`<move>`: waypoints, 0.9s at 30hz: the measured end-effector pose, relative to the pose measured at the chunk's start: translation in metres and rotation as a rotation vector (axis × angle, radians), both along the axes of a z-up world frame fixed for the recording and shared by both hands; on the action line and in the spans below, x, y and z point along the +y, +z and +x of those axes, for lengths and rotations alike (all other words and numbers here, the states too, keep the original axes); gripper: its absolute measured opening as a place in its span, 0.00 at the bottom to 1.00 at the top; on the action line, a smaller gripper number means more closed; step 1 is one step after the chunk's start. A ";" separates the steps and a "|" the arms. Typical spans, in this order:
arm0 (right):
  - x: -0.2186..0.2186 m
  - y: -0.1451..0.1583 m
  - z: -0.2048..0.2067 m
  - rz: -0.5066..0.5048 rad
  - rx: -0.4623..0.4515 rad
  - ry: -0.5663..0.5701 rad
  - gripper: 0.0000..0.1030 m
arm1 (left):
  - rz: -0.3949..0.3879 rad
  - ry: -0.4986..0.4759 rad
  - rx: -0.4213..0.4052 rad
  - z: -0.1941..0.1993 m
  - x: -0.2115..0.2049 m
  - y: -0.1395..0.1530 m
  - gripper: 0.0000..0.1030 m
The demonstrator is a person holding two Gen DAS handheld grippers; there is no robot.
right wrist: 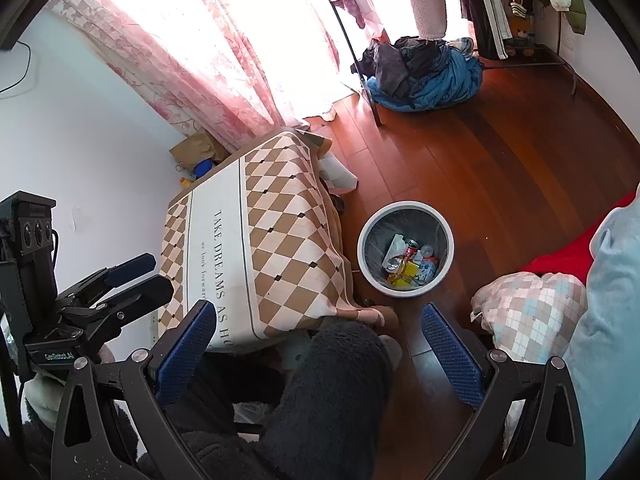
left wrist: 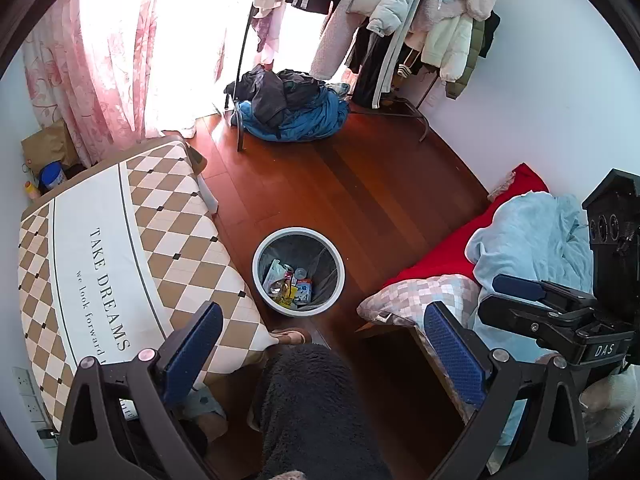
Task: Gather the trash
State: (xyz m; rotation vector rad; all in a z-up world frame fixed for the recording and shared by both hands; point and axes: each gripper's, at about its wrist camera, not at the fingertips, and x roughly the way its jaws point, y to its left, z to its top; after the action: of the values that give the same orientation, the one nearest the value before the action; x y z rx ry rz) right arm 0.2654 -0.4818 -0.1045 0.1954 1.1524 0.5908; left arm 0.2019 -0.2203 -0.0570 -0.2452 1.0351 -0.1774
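Note:
A round white bin with a grey liner stands on the wooden floor; it shows too in the right wrist view. Inside lie wrappers, a can and cartons. My left gripper is open and empty, held high above the floor, nearer than the bin. My right gripper is open and empty too, likewise raised short of the bin. Each gripper appears at the edge of the other's view: the right one, the left one.
A table with a checked "TAKE DREAMS" cloth stands left of the bin. A bed with a red sheet, pale blue blanket and checked pillow is on the right. A clothes pile and garment rack sit at the back. A person's dark fleece leg is below.

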 end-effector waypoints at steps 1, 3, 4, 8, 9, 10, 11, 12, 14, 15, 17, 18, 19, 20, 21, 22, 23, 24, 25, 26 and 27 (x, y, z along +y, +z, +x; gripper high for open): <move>-0.001 0.000 0.000 -0.001 0.001 -0.001 1.00 | -0.004 -0.004 0.001 -0.001 0.000 -0.001 1.00; -0.002 0.000 -0.001 -0.003 0.001 -0.001 1.00 | -0.007 -0.008 0.000 -0.001 0.000 0.000 1.00; -0.002 0.001 -0.002 -0.004 0.001 -0.001 1.00 | -0.008 -0.011 0.000 -0.002 0.000 0.000 1.00; -0.001 0.001 -0.002 -0.008 -0.002 -0.001 1.00 | -0.012 -0.014 -0.002 -0.004 0.000 0.000 1.00; -0.002 0.002 -0.002 -0.008 -0.003 -0.002 1.00 | -0.012 -0.015 -0.002 -0.004 0.000 0.000 1.00; -0.002 0.002 -0.002 -0.008 -0.003 0.000 1.00 | -0.013 -0.018 -0.002 -0.004 0.000 0.001 1.00; -0.002 0.002 -0.002 -0.008 -0.003 0.000 1.00 | -0.013 -0.018 -0.003 -0.004 -0.001 0.001 1.00; -0.002 0.002 -0.003 -0.007 -0.003 -0.002 1.00 | -0.013 -0.018 -0.004 -0.004 -0.001 0.001 1.00; -0.001 0.002 -0.003 -0.007 -0.002 0.000 1.00 | -0.018 -0.020 -0.003 -0.005 0.000 0.001 1.00; -0.003 0.003 -0.003 -0.005 -0.001 0.001 1.00 | -0.019 -0.019 -0.003 -0.005 0.000 0.002 1.00; -0.005 0.005 -0.003 -0.004 -0.003 0.006 1.00 | -0.024 -0.020 -0.003 -0.005 0.000 0.002 1.00; -0.005 0.006 -0.003 -0.004 -0.003 0.008 1.00 | -0.025 -0.019 -0.003 -0.005 0.000 0.003 1.00; -0.004 0.007 -0.003 -0.002 -0.002 0.010 1.00 | -0.024 -0.019 -0.003 -0.005 0.000 0.003 1.00; -0.004 0.008 -0.003 -0.001 -0.002 0.012 1.00 | -0.025 -0.019 -0.003 -0.005 0.000 0.003 1.00; -0.002 0.009 -0.003 -0.001 -0.003 0.014 1.00 | -0.024 -0.020 -0.003 -0.006 0.001 0.003 1.00; -0.002 0.010 -0.003 -0.003 -0.005 0.016 1.00 | -0.024 -0.019 -0.004 -0.006 0.001 0.003 1.00; -0.001 0.010 -0.002 -0.002 -0.005 0.017 1.00 | -0.024 -0.018 -0.005 -0.006 0.001 0.003 1.00; -0.001 0.011 -0.002 -0.001 -0.006 0.019 1.00 | -0.024 -0.017 -0.007 -0.007 0.002 0.003 1.00; 0.000 0.012 -0.002 -0.003 -0.008 0.021 1.00 | -0.024 -0.015 -0.008 -0.007 0.002 0.004 1.00; 0.001 0.012 -0.002 -0.003 -0.009 0.021 1.00 | -0.026 -0.014 -0.010 -0.007 0.002 0.005 1.00; 0.002 0.013 -0.002 -0.001 -0.010 0.023 1.00 | -0.027 -0.012 -0.011 -0.008 0.003 0.006 1.00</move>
State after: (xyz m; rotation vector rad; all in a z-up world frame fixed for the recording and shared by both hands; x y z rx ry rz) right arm 0.2636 -0.4799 -0.0917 0.1788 1.1465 0.6107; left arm 0.1944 -0.2173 -0.0513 -0.2620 1.0242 -0.2036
